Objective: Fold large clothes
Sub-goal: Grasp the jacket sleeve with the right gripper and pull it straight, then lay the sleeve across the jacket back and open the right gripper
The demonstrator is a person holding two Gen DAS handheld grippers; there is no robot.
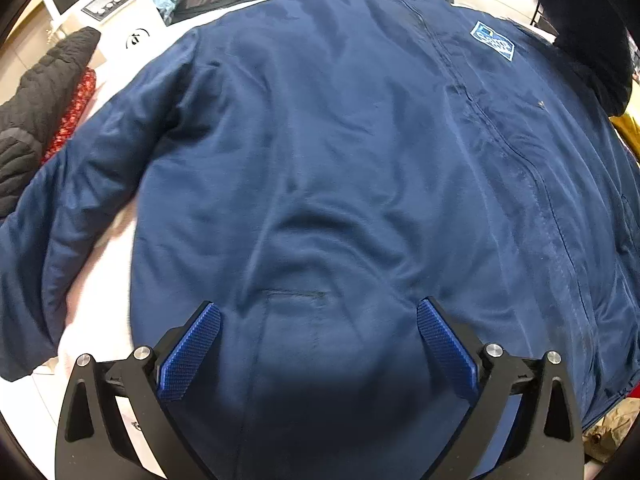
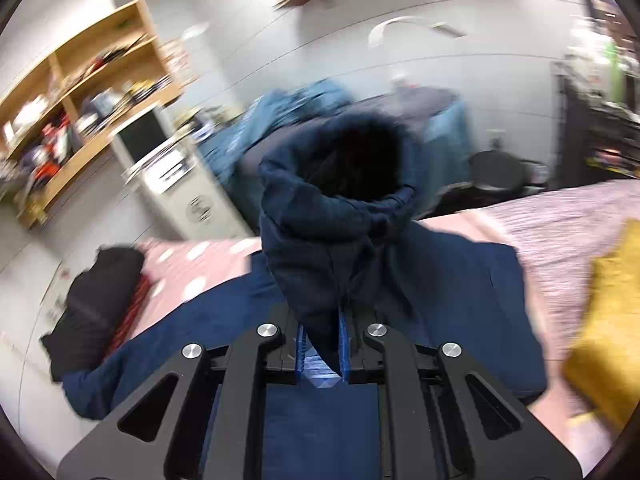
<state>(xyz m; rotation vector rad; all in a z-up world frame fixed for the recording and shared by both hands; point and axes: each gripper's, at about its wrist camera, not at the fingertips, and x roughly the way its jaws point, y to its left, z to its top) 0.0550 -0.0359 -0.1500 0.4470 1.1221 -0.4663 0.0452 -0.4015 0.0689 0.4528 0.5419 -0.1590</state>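
Navy padded jacket lies zipped and front-up on the pale pink bed cover, spread ahead of your left tongs, its long axis running away toward the collar. Those jaws stand wide apart above the hem, holding nothing. Your right tongs are clamped tight on a bunched dark-blue sleeve, its cuff opening facing the camera, so the fold must carry that sleeve across the body. Blur smears the right view; the grip point and the jacket's right edge are hidden.

Black jaws, blue ribbed pads
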